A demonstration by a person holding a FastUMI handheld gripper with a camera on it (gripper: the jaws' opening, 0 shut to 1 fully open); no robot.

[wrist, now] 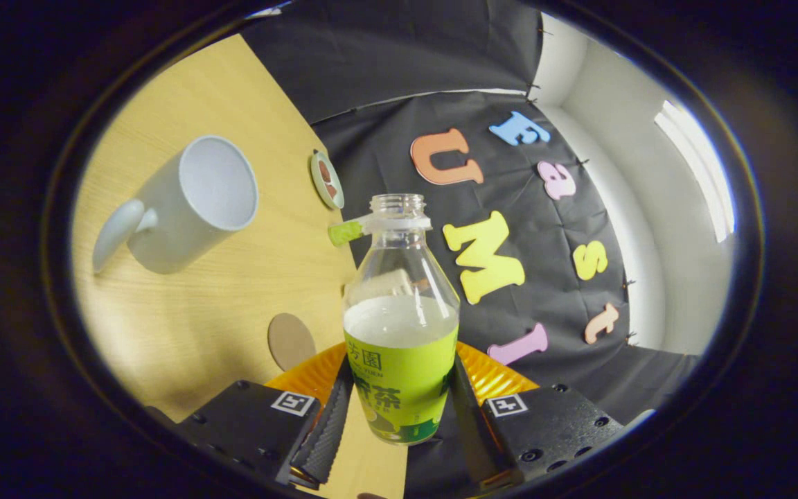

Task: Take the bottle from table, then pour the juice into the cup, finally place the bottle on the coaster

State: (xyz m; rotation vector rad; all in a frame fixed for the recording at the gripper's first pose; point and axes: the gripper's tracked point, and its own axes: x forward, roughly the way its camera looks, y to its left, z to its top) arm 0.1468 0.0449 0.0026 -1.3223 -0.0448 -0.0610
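A clear bottle (400, 326) with a green label sits between my gripper's (399, 409) two fingers, which press on its labelled body from both sides. The bottle is uncapped, its green cap (346, 232) hanging off the neck ring, and pale juice fills it to just above the label. The whole view is rolled, so the wooden table (184, 305) looks steeply tilted. A white mug (191, 201) stands on it beyond and left of the bottle, its mouth facing me and its inside bare. A round brown coaster (291, 341) lies on the table just left of the bottle.
A small round dish (327, 180) with something red-brown in it sits near the table's far edge, beyond the mug. An orange-yellow plate (496, 378) shows right behind the bottle, above the fingers. The booth's black cloth wall hangs beyond the table.
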